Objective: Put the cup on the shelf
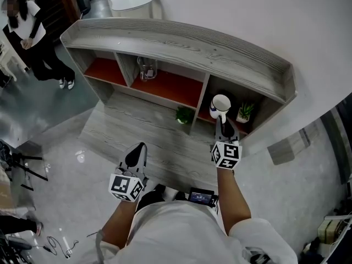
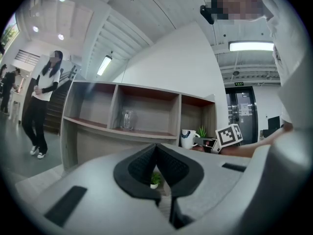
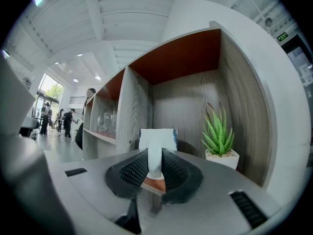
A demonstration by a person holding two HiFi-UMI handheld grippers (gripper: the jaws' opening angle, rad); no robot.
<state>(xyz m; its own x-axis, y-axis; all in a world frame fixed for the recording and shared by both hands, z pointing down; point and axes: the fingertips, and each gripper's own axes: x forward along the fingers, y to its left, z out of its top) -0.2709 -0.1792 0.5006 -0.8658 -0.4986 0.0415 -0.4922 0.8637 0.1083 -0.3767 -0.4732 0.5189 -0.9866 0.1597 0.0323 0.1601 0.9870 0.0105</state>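
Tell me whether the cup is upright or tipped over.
Upright: the cup shows its open rim facing up, handle vertical between the right tongs.

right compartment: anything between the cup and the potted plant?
Nothing. In the right gripper view, only the bare wood-grain back wall shows between the cup and the potted plant.

Ahead of me, the white ceramic cup (image 1: 220, 105) is in the right compartment of the grey wooden shelf (image 1: 181, 43), green potted plant (image 1: 245, 112) at its three o'clock.
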